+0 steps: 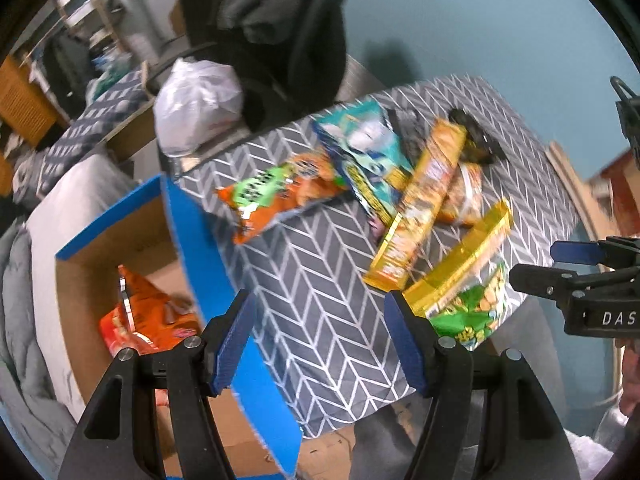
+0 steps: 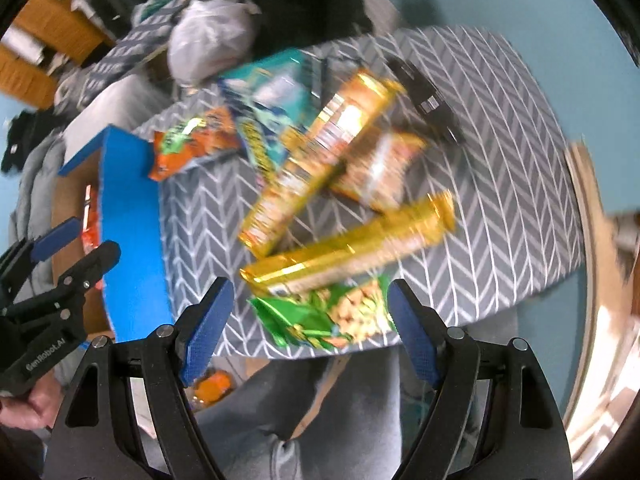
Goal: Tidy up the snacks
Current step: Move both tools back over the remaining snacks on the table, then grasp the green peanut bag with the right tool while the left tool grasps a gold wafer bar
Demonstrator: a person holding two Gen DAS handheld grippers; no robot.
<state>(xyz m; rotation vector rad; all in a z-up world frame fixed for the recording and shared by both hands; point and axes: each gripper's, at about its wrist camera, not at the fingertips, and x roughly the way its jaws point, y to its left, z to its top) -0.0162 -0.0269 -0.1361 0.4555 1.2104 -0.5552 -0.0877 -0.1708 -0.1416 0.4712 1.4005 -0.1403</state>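
Several snack packs lie on a grey chevron tablecloth (image 1: pixel 316 292): an orange bag (image 1: pixel 280 196), a teal bag (image 1: pixel 364 152), a long orange-yellow pack (image 1: pixel 420 208) and a green-and-gold bag (image 1: pixel 468 288) at the near edge. An orange bag (image 1: pixel 148 320) lies in the blue-rimmed cardboard box (image 1: pixel 200 240) to the left. My left gripper (image 1: pixel 320 312) is open and empty above the box edge and table. My right gripper (image 2: pixel 310 308) is open and empty, just short of the green-and-gold bag (image 2: pixel 340 308); the box (image 2: pixel 132 216) is at its left.
A black device (image 1: pixel 476 140) lies at the table's far side. A white plastic bag (image 1: pixel 200 104) and a dark jacket (image 1: pixel 280 28) sit behind the table. Bedding (image 1: pixel 24 280) lies left of the box. The person's grey-trousered legs (image 2: pixel 320 400) are below the table edge.
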